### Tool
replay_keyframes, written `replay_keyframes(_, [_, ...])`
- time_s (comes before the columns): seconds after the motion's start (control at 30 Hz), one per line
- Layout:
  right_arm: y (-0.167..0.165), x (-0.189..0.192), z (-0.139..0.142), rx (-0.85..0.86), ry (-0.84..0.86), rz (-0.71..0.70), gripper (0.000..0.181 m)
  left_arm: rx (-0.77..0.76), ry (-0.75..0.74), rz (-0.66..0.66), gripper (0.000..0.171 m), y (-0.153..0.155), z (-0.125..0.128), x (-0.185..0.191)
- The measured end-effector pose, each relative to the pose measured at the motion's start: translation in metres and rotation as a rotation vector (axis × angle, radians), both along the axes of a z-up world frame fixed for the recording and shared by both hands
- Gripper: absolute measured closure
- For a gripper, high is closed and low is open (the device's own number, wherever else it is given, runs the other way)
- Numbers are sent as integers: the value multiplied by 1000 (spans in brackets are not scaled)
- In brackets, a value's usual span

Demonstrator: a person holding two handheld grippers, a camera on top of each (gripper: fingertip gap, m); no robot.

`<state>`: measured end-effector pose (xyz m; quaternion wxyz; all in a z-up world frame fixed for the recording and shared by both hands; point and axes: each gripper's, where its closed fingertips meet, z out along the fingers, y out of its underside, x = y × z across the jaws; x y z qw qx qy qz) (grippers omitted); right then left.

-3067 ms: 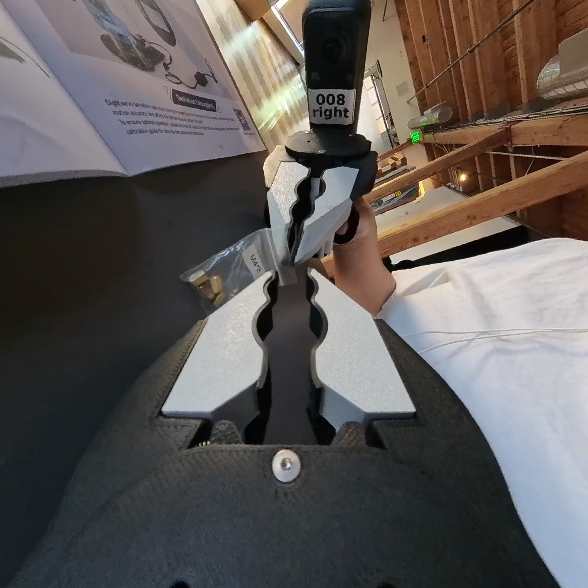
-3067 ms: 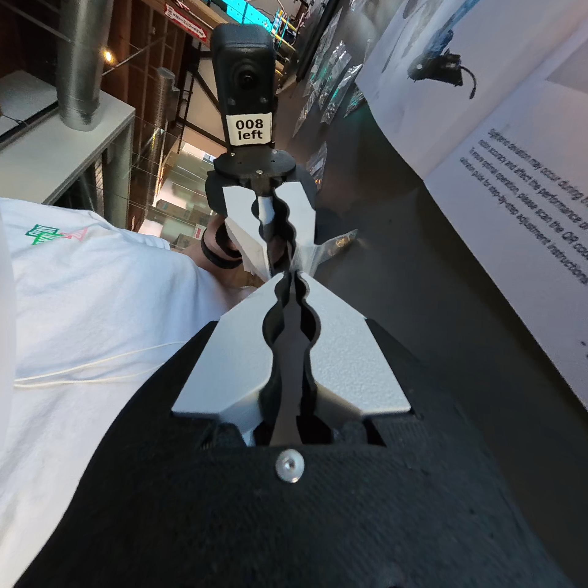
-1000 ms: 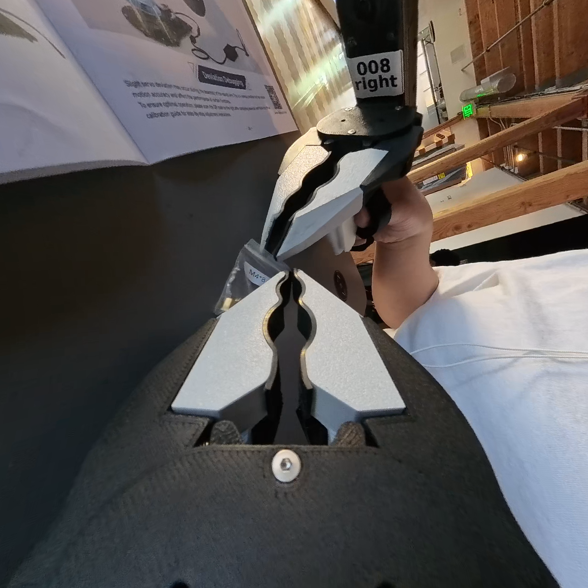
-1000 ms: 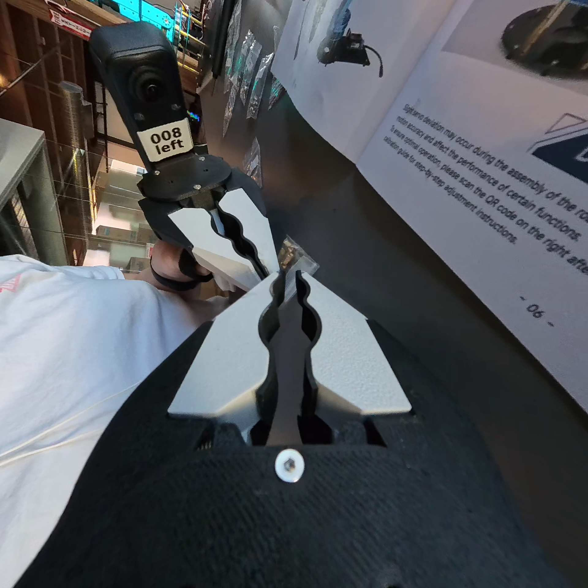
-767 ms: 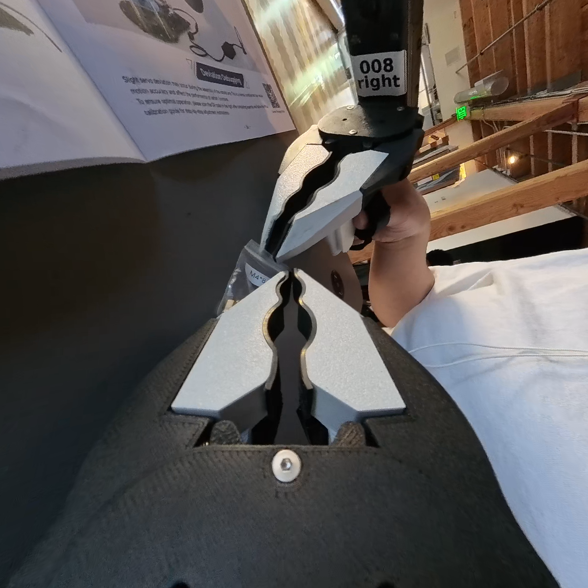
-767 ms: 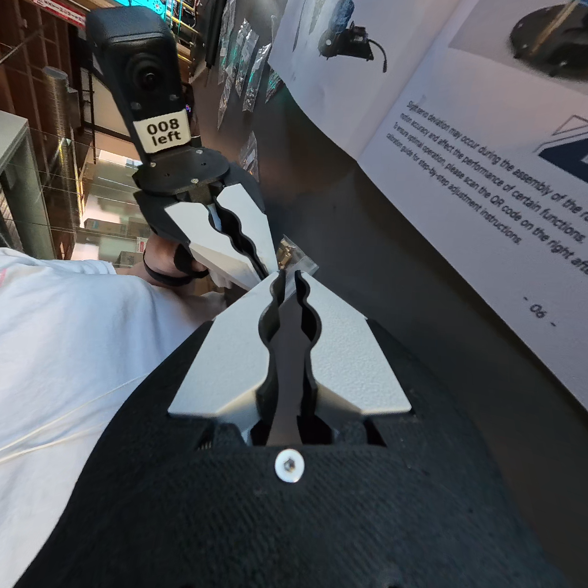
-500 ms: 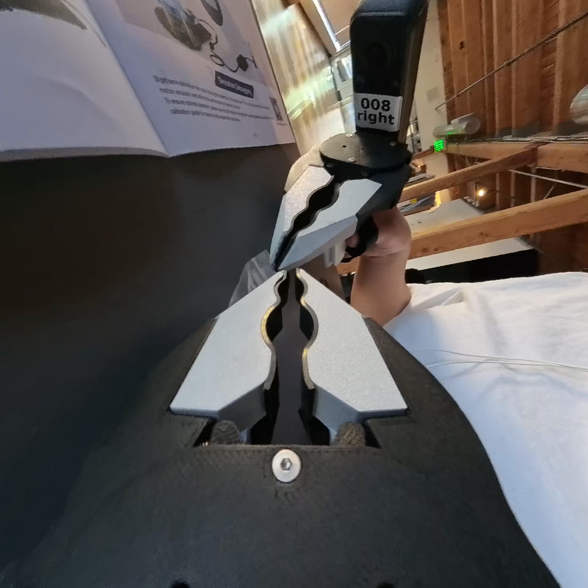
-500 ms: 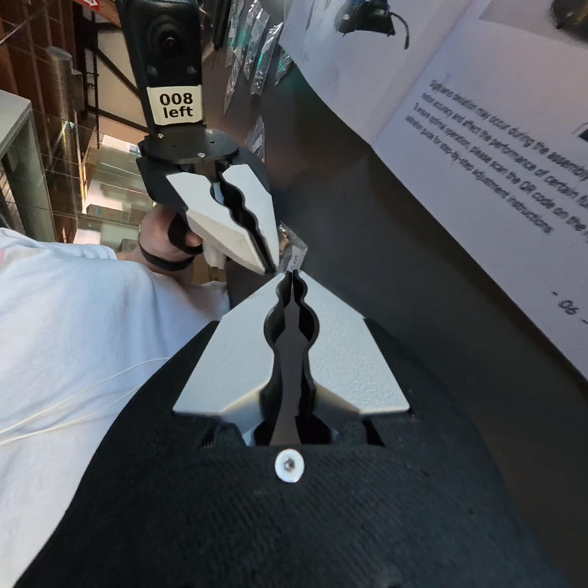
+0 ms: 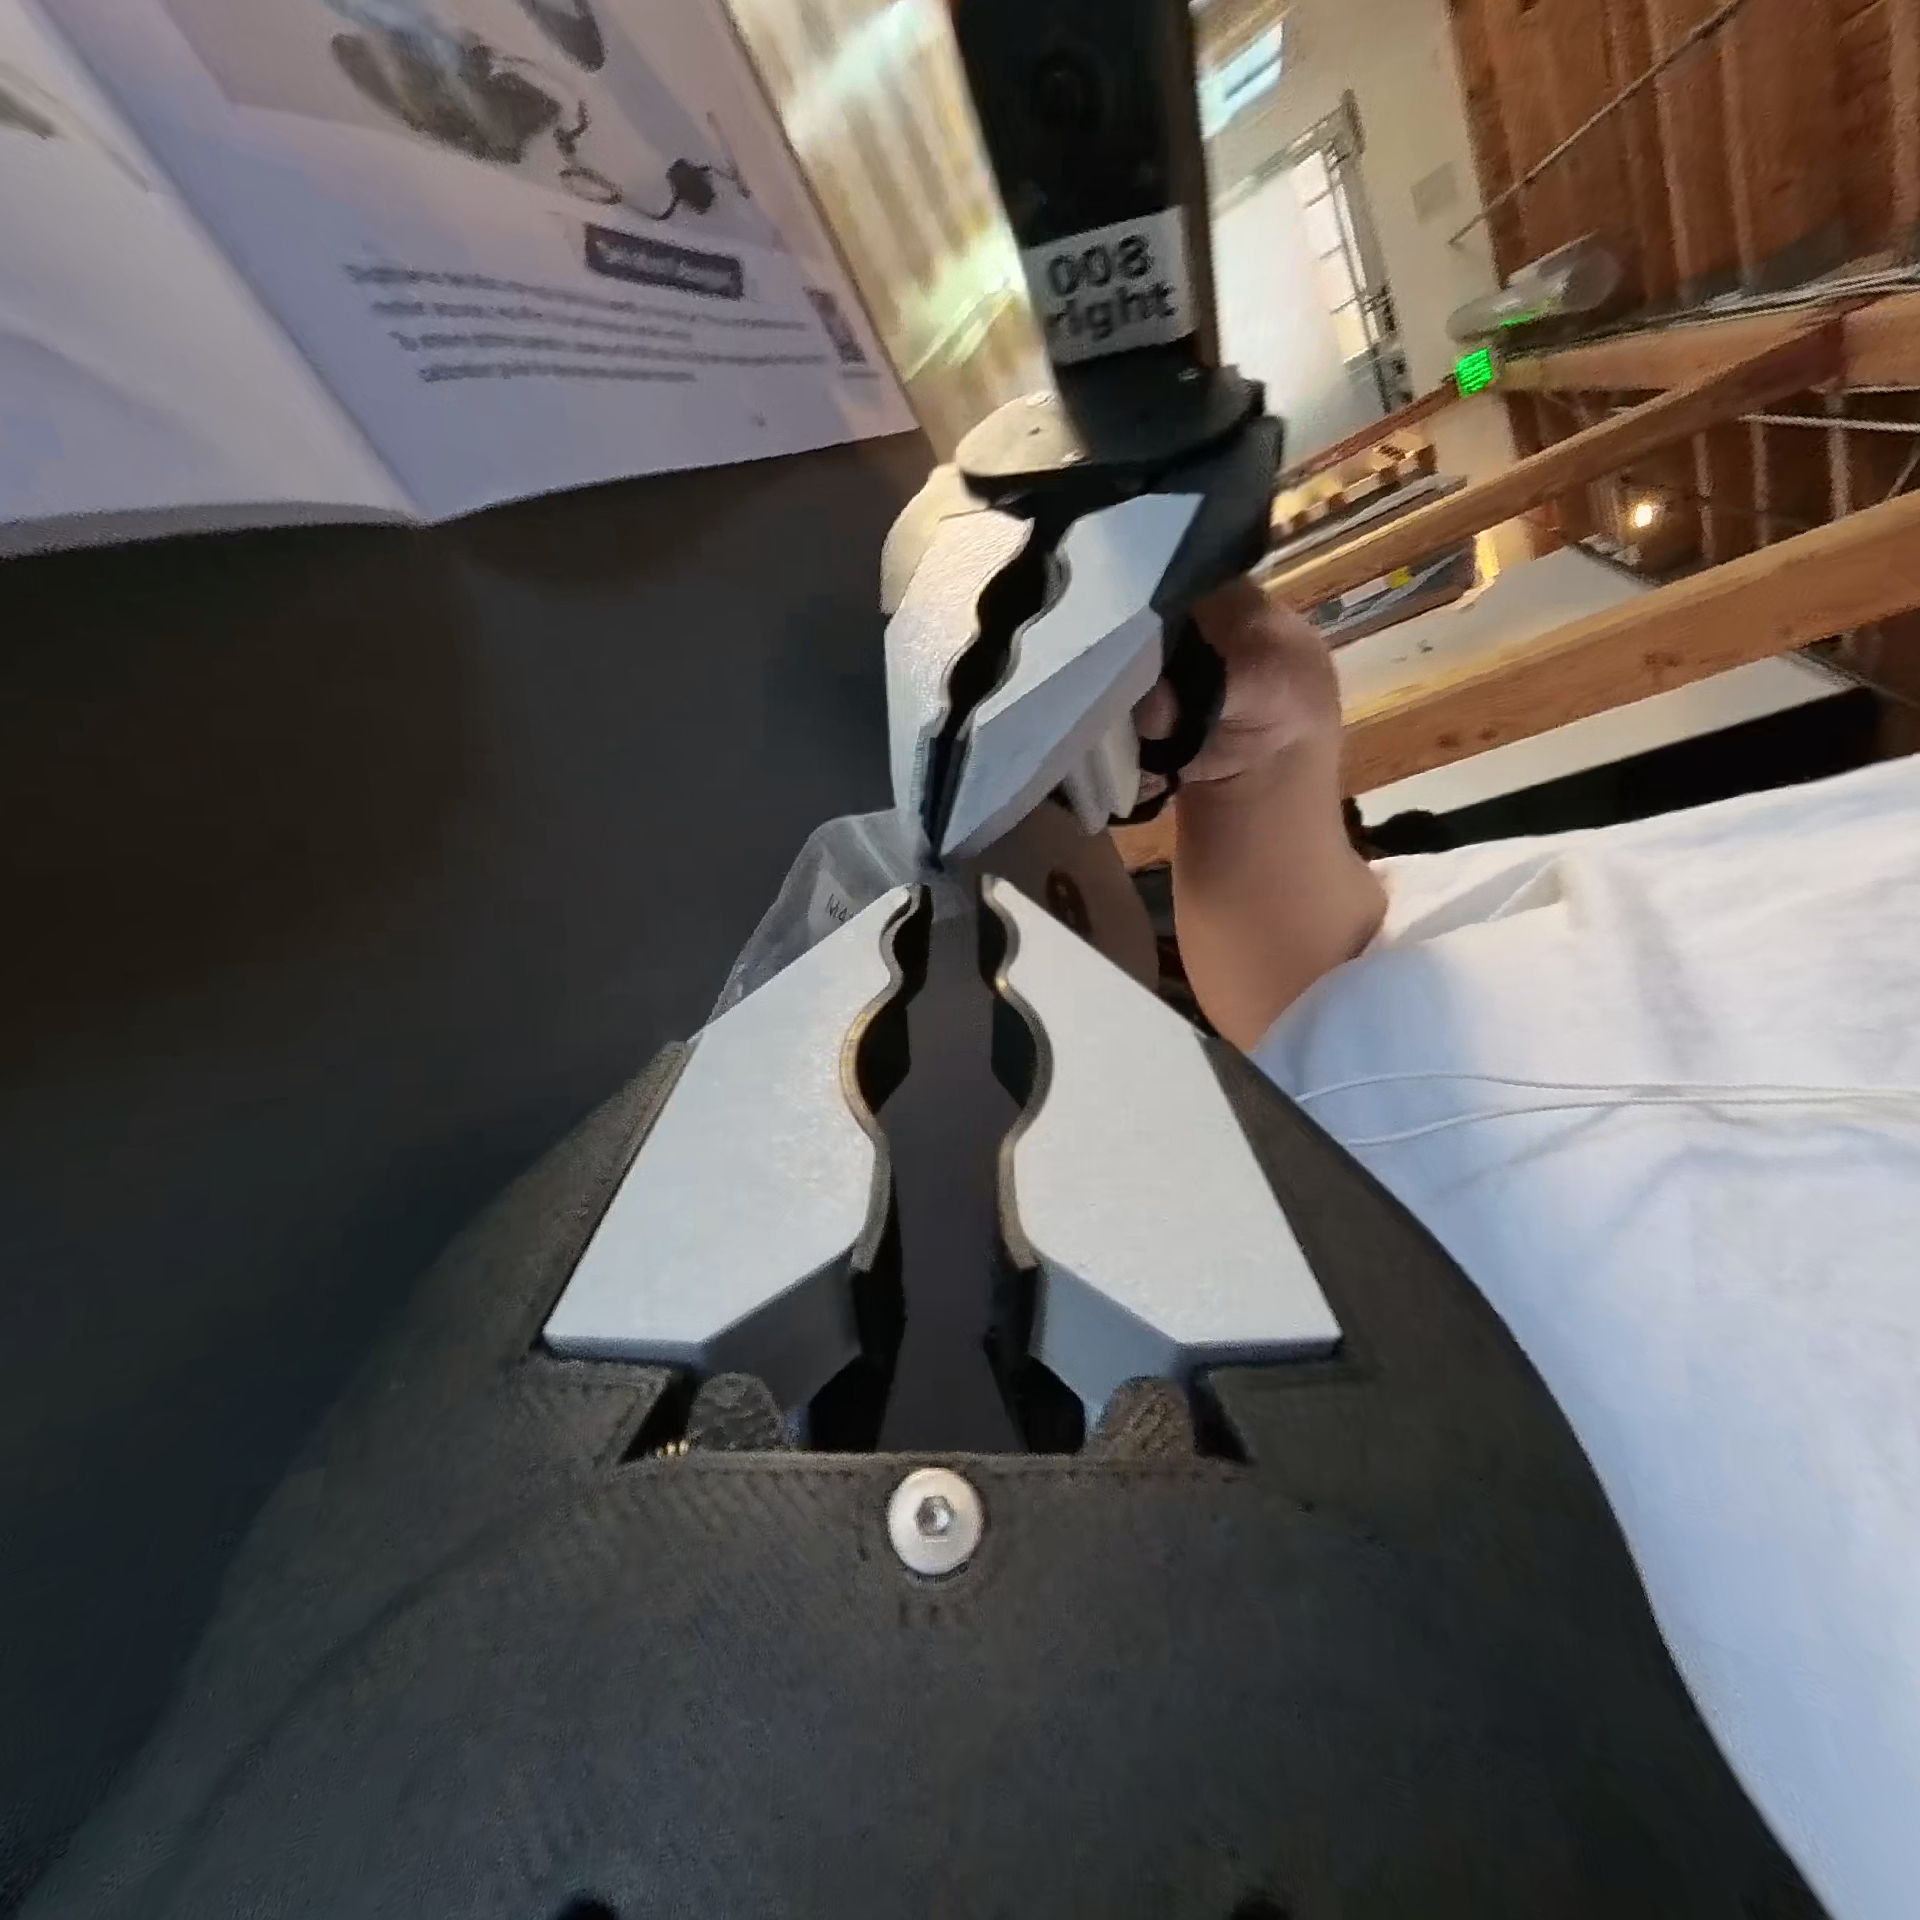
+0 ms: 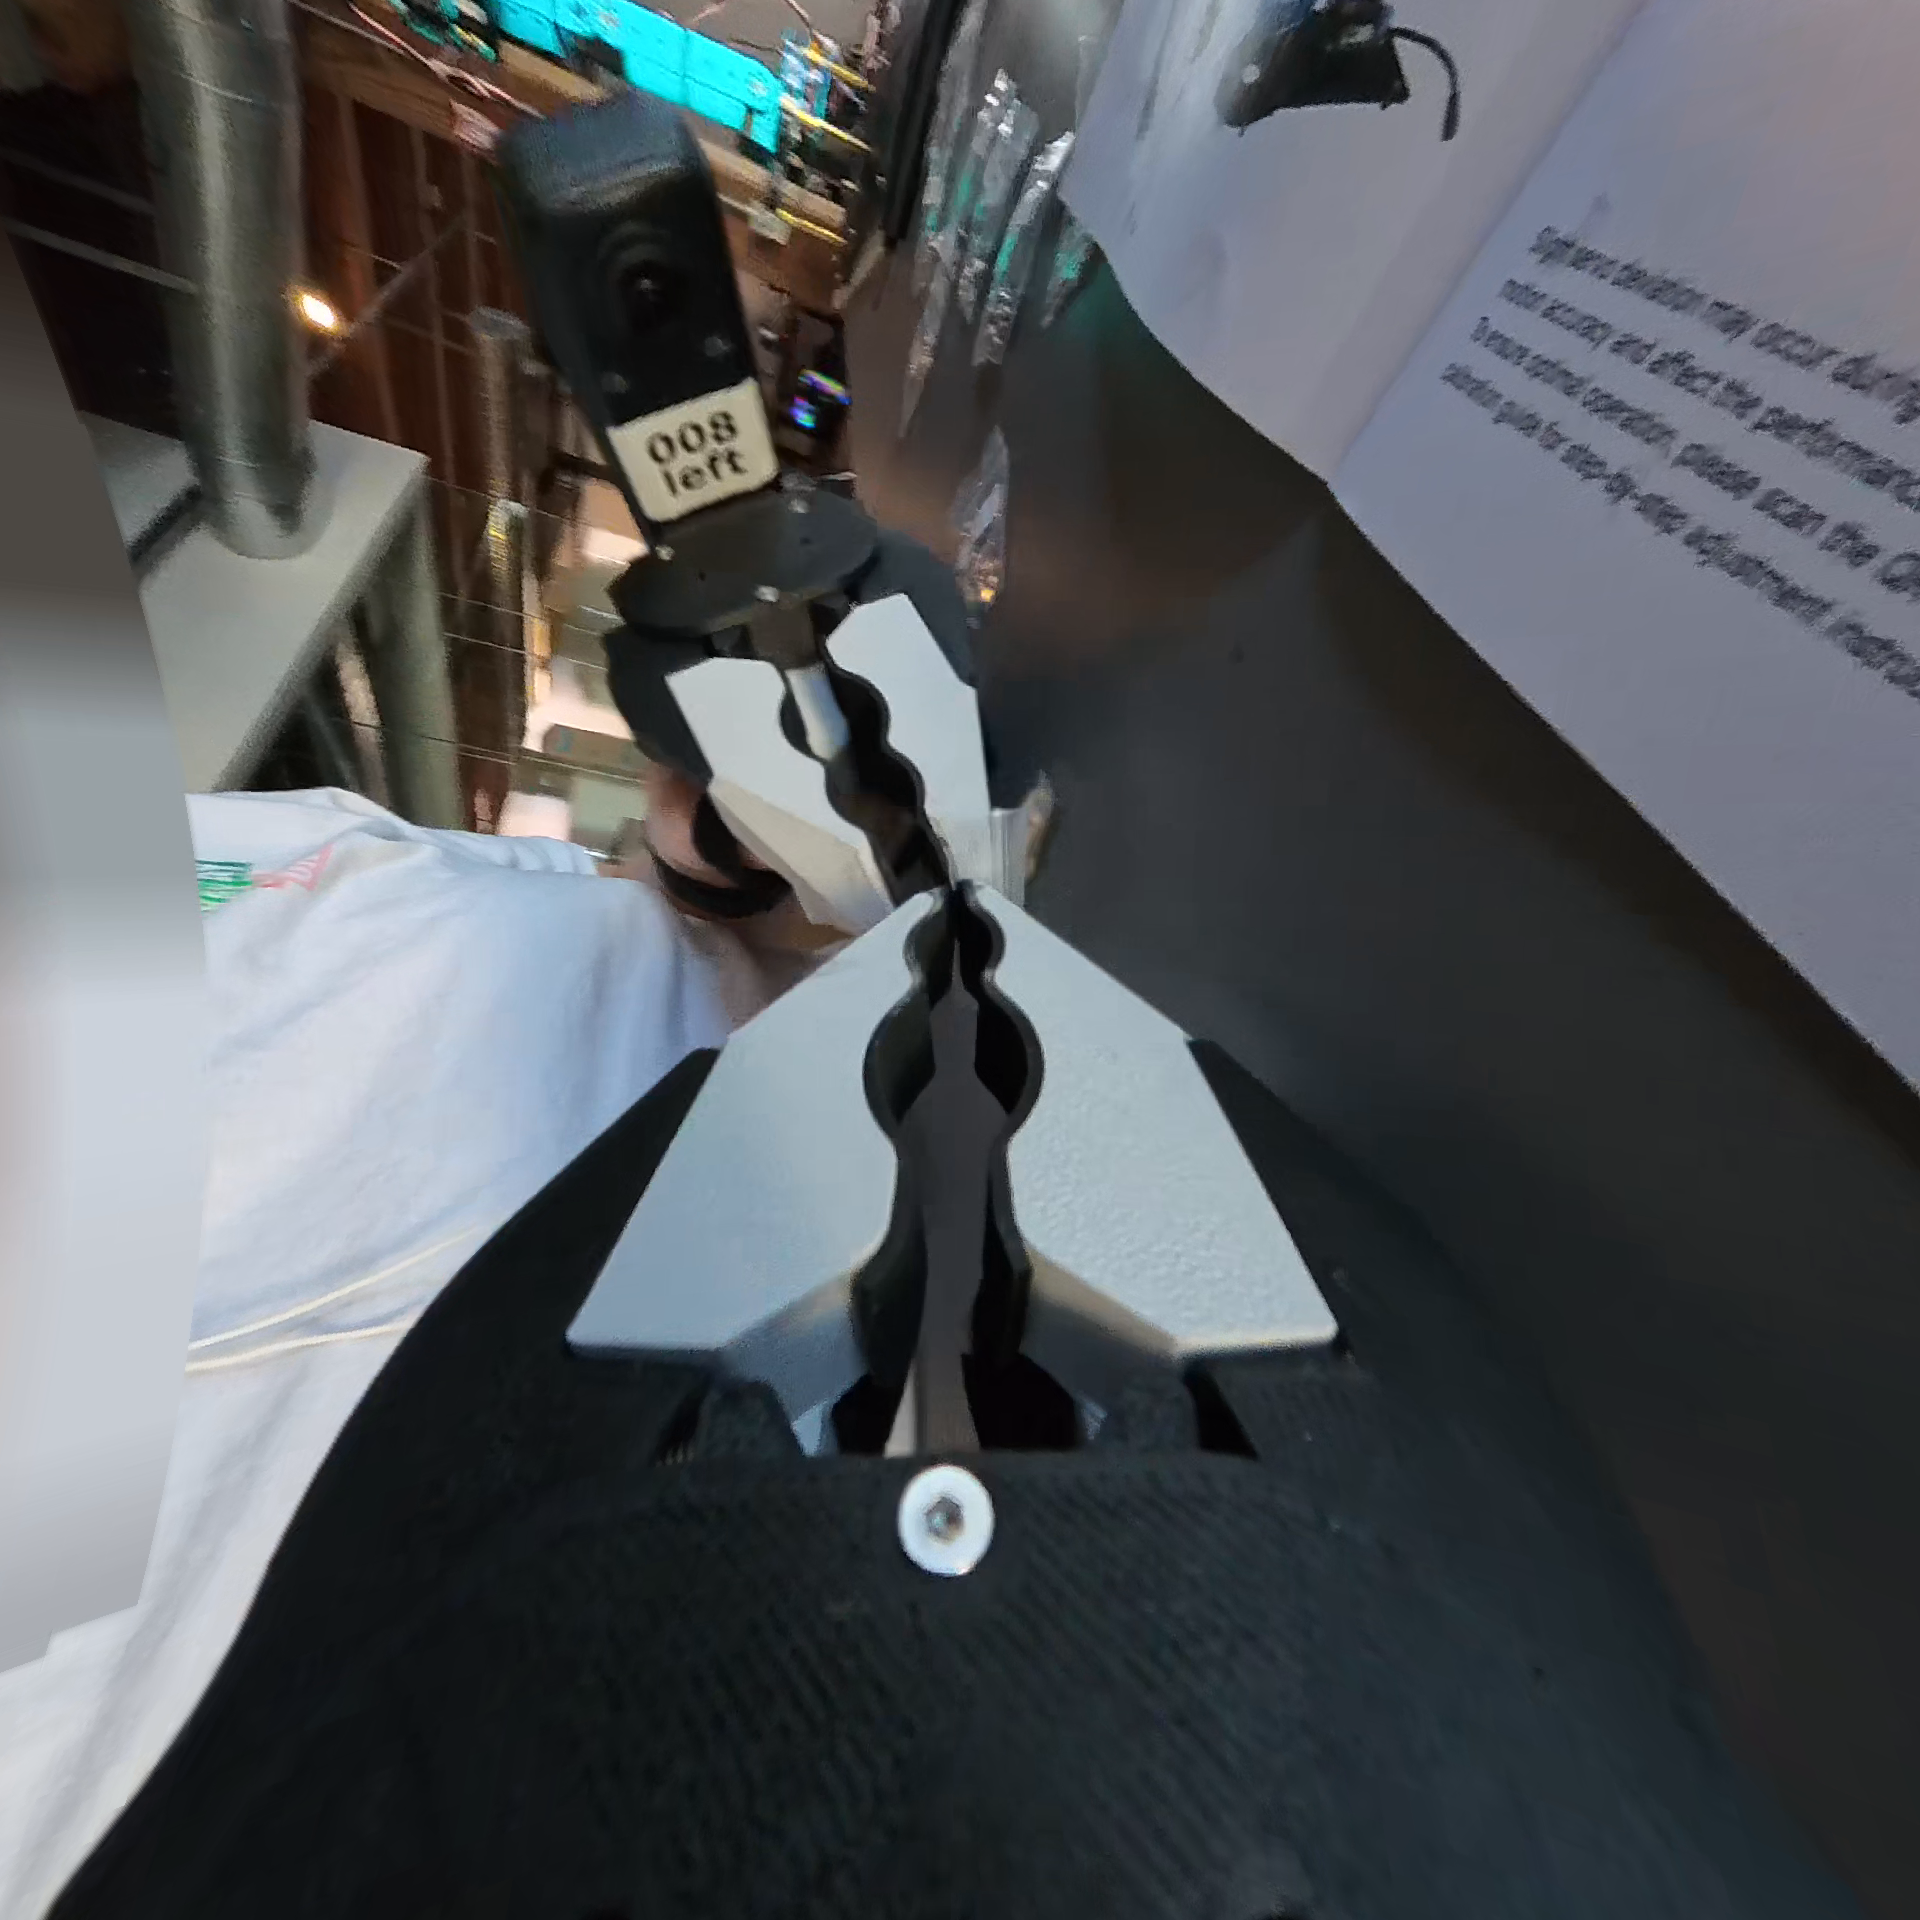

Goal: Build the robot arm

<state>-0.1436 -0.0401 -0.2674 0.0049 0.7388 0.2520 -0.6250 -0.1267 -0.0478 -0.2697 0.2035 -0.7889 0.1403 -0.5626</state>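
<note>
fingers of the left gripper (image 9: 948, 896) are standing slightly apart in the left wrist view, a clear plastic bag (image 9: 831, 904) lying just beyond them, pinched by the closed right gripper (image 9: 940, 871). an open booklet (image 9: 416, 260) is lying on the dark table (image 9: 364, 779).

right wrist view: the right gripper (image 10: 961, 891) is closing tip to tip against the left gripper (image 10: 925, 868); the bag (image 10: 1013, 836) is peeking out behind, mostly hidden.

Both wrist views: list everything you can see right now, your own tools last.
booklet: one, white, lying open on the table
table: one, dark
small bag: one, clear, at the tool tips
other bags: several, clear, far end of the table
beams: several, wooden, background
shirt: one, white, beside the table
right hand: one, gripping the right tool's handle
left tool: grey fingers, slightly apart
right tool: grey fingers, shut on the small bag's edge
</note>
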Motion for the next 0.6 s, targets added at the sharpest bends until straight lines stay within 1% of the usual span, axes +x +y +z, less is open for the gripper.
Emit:
replay_keyframes(0.1, [3, 0, 10, -71, 73, -22, 181, 51, -42, 17, 163, 2, 11, 0])
replay_keyframes(0.2, [3, 0, 16, -109, 109, -26, 181, 93, -32, 46, 161, 6, 14, -3])
replay_keyframes(0.37, [0, -1, 14, -61, 94, -5, 181, 71, -74, 71, 163, 9, 17, -9])
replay_keyframes(0.5, [5, -3, 18, -116, 126, -36, 181, 89, -86, 39, 161, 3, 20, -6])
replay_keyframes(0.6, [5, -3, 20, -138, 140, -43, 181, 124, -79, 27, 168, 1, 22, -4])
